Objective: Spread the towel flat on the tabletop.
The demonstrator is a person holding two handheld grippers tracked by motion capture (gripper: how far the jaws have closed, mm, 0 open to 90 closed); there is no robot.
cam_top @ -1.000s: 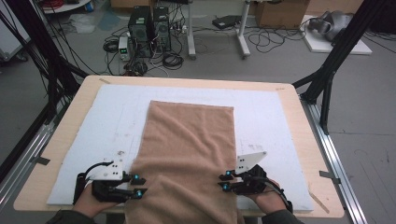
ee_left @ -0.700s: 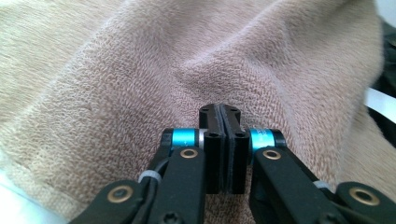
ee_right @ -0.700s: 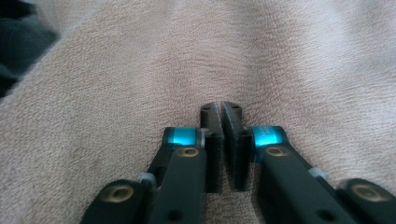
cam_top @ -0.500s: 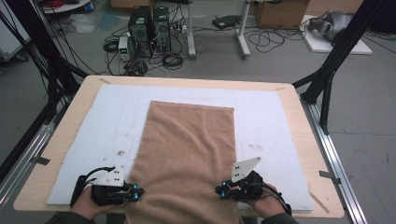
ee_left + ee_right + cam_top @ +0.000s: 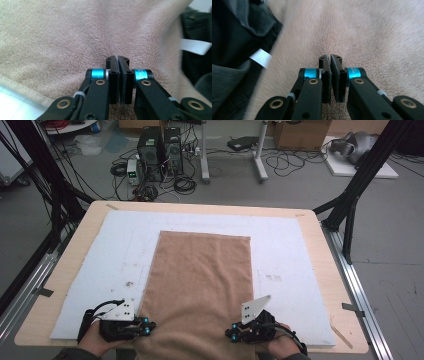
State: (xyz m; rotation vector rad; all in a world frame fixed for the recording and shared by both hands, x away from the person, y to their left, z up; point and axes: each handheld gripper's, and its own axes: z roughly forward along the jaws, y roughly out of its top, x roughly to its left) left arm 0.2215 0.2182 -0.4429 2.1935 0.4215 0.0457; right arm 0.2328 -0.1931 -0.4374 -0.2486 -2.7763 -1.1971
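Brown towel (image 5: 200, 285) lies flat on the white mat (image 5: 100, 265) covering the table (image 5: 320, 270), long axis running 12 to 6 o'clock in the high view, near end draped past the table edge toward me.

My left gripper (image 5: 145, 326) sits at the towel's 7 o'clock corner, on its left edge. Its fingers (image 5: 113, 75) have just been closing and now stand together, pinched on a fold of towel pile; the cloth puckers up where the tips meet in the left gripper view.

My right gripper (image 5: 231, 334) sits at the 5 o'clock corner, on the right edge. Its fingers (image 5: 337, 77) have also just been closing and are now pressed together, with towel cloth gathered at the tips in the right gripper view.

The two grippers are well apart, the towel's width between them. Dark clothing (image 5: 234, 50) shows at 9 o'clock in the right gripper view.
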